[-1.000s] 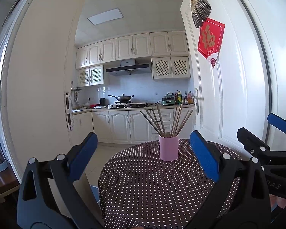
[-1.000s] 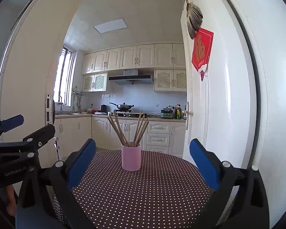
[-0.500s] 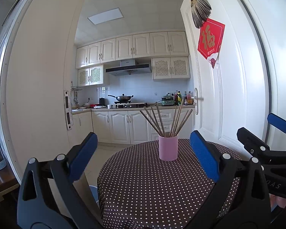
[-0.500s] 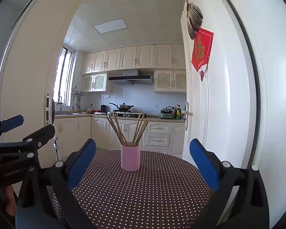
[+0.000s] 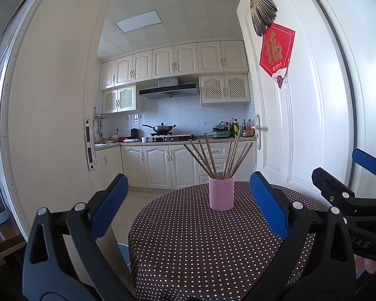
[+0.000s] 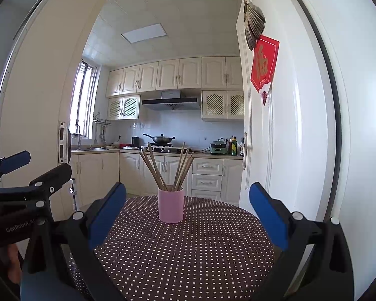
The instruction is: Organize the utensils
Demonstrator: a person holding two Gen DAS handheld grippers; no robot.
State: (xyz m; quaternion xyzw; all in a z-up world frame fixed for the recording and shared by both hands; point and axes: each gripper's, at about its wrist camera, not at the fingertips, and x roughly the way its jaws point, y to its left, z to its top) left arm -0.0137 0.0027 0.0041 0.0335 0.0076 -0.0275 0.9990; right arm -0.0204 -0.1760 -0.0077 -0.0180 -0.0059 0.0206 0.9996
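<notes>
While I hold both over the near edge of the tabletop (image 5: 188,250), the left gripper (image 5: 188,205) & right gripper (image 6: 188,213) gape wide w/ nothing between the fingers. Pink cup (image 6: 171,205) stands upright past them on the dotted cloth, well apart from both; chopsticks (image 6: 163,168) fan out of it, kitchen counter behind the cup

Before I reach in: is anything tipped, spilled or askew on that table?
Nothing stands out. The pink cup stands upright on the dotted tablecloth, chopsticks fanned inside it, none fallen. No spills show.
</notes>
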